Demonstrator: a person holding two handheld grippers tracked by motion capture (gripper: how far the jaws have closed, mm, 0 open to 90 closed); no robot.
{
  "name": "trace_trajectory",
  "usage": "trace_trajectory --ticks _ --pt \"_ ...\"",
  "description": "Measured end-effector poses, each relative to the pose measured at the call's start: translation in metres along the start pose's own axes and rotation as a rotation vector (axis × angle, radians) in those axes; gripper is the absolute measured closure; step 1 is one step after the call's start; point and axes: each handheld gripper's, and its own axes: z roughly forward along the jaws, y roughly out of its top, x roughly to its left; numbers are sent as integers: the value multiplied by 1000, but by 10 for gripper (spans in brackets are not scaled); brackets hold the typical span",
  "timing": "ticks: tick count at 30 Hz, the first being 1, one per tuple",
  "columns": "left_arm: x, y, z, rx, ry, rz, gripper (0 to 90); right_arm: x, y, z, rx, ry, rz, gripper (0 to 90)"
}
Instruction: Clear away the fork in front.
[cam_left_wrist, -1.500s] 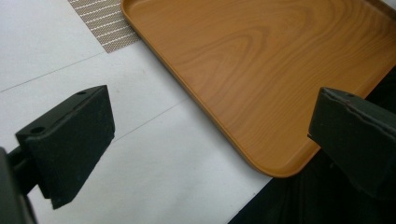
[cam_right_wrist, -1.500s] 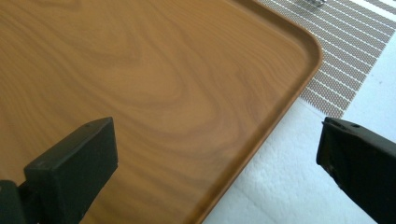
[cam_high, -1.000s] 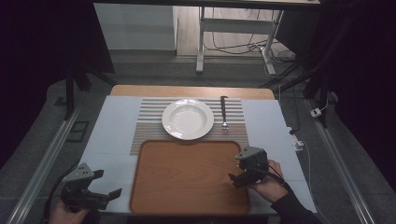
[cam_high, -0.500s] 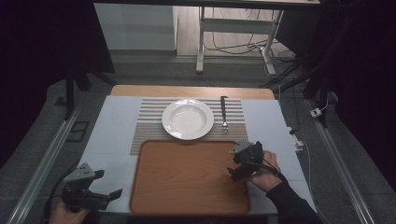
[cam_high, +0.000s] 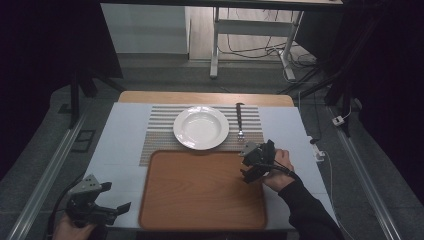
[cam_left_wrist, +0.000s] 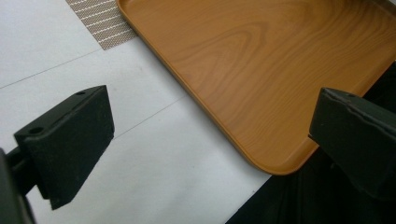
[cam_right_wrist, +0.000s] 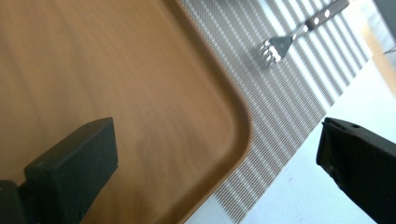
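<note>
The metal fork with the dark riveted handle lies on the striped woven placemat, just right of the round white deep plate, tines pointing toward me. In the right gripper view the fork sits ahead of my right claw, past the rounded far corner of the brown wooden tray. My right claw hovers over that tray's far right corner, near the fork but not touching it, its jaws wide apart with nothing between them. I judge the work is at its start: the reach toward the fork is under way, the grasp is not yet made, and fork and plate both lie on the placemat while the tray carries nothing. If the tray is where they belong, lifting and setting down are all left to do.

My left claw waits at the near left edge of the pale surface, beside the tray's near left corner, jaws spread and holding nothing.

The count: one fork, one plate, one placemat, one tray, two claws
</note>
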Motion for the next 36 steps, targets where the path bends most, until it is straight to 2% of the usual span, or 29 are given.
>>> trace_trajectory --ticks 5,6,7,8,15,21,22,26,27,29,30,33,34,35,36 --pt "0 0 0 -1 -1 -1 3 -4 7 6 10 -25 -21 39" --pt "0 0 0 0 -2 -1 3 -7 11 10 26 -47 -43 68" --pt "0 0 0 0 -2 -1 3 -7 11 10 26 -47 -43 68" --pt "0 0 0 0 -3 -2 3 -10 15 14 32 -62 -63 86" --pt "1 0 0 0 -5 -2 2 -19 24 22 56 -86 -75 134" --pt "1 0 0 1 -5 -2 1 -28 34 32 76 -118 -118 218" --pt "1 0 0 1 -5 -2 1 -30 37 36 75 -126 -130 255" --pt "1 0 0 3 -6 -1 1 -33 41 41 81 -121 -142 303" --pt "1 0 0 3 -6 -2 1 -34 42 43 90 -125 -163 317" --pt "1 0 0 4 -7 -2 1 -35 43 49 99 -119 -162 337" --pt "1 0 0 4 -7 -2 1 -37 44 55 112 -128 -192 362" --pt "1 0 0 4 -7 -1 1 -39 44 62 122 -132 -220 386" --pt "1 0 0 4 -7 -1 1 -38 44 68 138 -154 -244 405" --pt "1 0 0 4 -7 -1 1 -38 44 68 138 -154 -244 405" --pt "1 0 0 4 -8 -1 1 -36 44 74 144 -167 -274 428"
